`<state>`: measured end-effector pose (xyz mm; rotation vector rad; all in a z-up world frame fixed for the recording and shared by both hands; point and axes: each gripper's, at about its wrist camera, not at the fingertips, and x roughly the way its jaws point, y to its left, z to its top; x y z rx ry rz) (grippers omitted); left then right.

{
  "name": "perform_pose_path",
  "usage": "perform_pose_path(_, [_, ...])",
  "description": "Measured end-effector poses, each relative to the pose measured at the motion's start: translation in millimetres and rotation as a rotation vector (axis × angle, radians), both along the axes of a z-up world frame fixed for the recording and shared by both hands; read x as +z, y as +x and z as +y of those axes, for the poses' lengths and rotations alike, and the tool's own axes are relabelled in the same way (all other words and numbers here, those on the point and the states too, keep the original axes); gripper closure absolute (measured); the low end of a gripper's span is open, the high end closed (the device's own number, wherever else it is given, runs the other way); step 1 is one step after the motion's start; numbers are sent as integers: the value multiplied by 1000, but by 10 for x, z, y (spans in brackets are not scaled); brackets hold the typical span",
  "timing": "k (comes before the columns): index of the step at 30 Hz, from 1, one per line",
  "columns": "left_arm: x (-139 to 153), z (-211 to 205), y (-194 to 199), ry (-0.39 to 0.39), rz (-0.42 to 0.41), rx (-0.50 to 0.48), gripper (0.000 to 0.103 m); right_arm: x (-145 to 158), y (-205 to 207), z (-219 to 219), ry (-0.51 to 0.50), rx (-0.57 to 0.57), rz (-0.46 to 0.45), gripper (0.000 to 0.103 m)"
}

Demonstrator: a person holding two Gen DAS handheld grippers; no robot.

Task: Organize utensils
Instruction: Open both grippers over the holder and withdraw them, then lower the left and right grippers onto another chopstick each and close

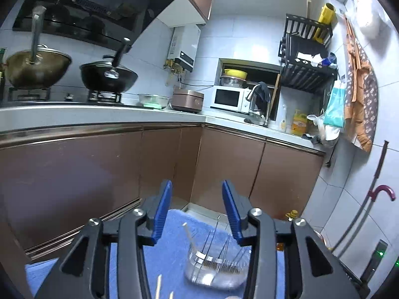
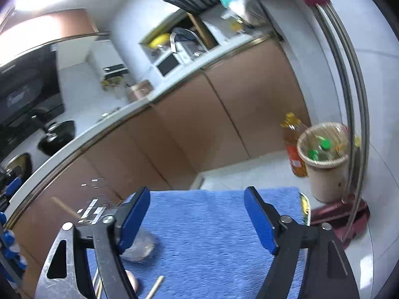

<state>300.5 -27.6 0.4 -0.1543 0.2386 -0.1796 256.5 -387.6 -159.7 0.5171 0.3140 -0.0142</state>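
Cool, even indoor light fills both fisheye views, whose edges bend and darken. The left view is fairly sharp. The right view is motion-blurred, with white glare blown out at upper left.

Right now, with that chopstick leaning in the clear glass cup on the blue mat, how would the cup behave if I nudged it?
The clear glass cup looks rigid and breakable, so push gently. One wooden chopstick leans against its rim, off-centre, so a sideways nudge might tip it. The blue mat looks plush, so the cup would probably drag rather than slide.
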Motion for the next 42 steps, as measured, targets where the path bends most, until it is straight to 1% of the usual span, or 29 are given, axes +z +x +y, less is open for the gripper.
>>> perform_pose_path(1, [43, 61, -128, 20, 25, 7, 54, 45, -31, 55, -5, 16, -10, 15])
perform_pose_path(2, [63, 96, -191, 33, 37, 9, 51, 100, -88, 135, -14, 42, -24, 12])
perform_pose_path(4, [95, 191, -397, 50, 49, 3, 49, 205, -205, 285, -34, 89, -43, 1])
perform_pose_path(5, [102, 233, -474, 46, 54, -2, 48, 259, -263, 358, -44, 113, -50, 0])
perform_pose_path(7, [88, 343, -653, 24, 73, -14, 46, 349, -366, 478, -69, 132, -60, 0])
perform_pose_path(10, [20, 453, -817, 12, 119, -28, 37, 520, -583, 668, -114, 158, -80, 0])
perform_pose_path(11, [-4, 485, -857, 8, 134, -30, 35, 564, -649, 712, -125, 156, -88, 0])
perform_pose_path(13, [-66, 576, -942, -5, 175, -54, 35, 667, -792, 794, -144, 152, -108, 0])
perform_pose_path(16, [-129, 692, -1021, -20, 202, -83, 35, 789, -931, 898, -175, 168, -107, 0])
perform_pose_path(18, [-187, 744, -1029, -27, 225, -110, 35, 804, -952, 965, -189, 179, -58, 0])
perform_pose_path(19, [-234, 758, -1018, -26, 244, -126, 35, 779, -908, 999, -188, 178, 13, 0])
perform_pose_path(20, [-287, 759, -1000, -25, 265, -144, 35, 742, -871, 1011, -175, 186, 63, 0])
perform_pose_path(22, [-433, 733, -921, -19, 324, -196, 35, 660, -822, 1004, -142, 208, 120, 0])
perform_pose_path(23, [-489, 723, -880, -16, 346, -210, 35, 621, -781, 1008, -138, 208, 153, 0])
perform_pose_path(25, [-680, 685, -714, -19, 423, -250, 35, 535, -656, 1009, -140, 215, 233, 0])
perform_pose_path(26, [-746, 674, -661, -21, 447, -263, 35, 485, -595, 998, -131, 227, 264, 0])
perform_pose_path(27, [-832, 649, -577, -24, 480, -277, 35, 421, -528, 987, -119, 236, 299, 2])
perform_pose_path(28, [-929, 624, -476, -31, 514, -284, 35, 352, -448, 981, -110, 240, 343, 8])
perform_pose_path(29, [-1009, 601, -399, -36, 541, -290, 35, 243, -322, 972, -104, 245, 404, 12])
perform_pose_path(30, [-1121, 556, -259, -36, 585, -296, 35, 161, -296, 983, -98, 250, 431, 19])
perform_pose_path(31, [-1205, 521, -142, -32, 617, -298, 35, 38, -165, 970, -80, 257, 482, 27])
perform_pose_path(32, [-1266, 496, -61, -30, 638, -299, 35, -73, -64, 959, -65, 260, 526, 31])
perform_pose_path(33, [-1352, 464, 50, -28, 666, -302, 35, -151, -14, 952, -56, 265, 549, 39])
perform_pose_path(34, [-1448, 424, 178, -17, 694, -305, 35, -247, 54, 949, -49, 274, 578, 44])
perform_pose_path(35, [-1523, 399, 264, -6, 711, -299, 35, -333, 152, 968, -52, 281, 610, 45])
perform_pose_path(37, [-1675, 341, 480, 3, 750, -291, 36, -464, 293, 1001, -50, 297, 654, 53])
perform_pose_path(38, [-1742, 316, 580, 2, 770, -292, 36, -544, 376, 1009, -36, 306, 678, 55])
perform_pose_path(42, [-1966, 207, 891, 22, 833, -287, 37, -707, 552, 1057, -39, 316, 722, 61])
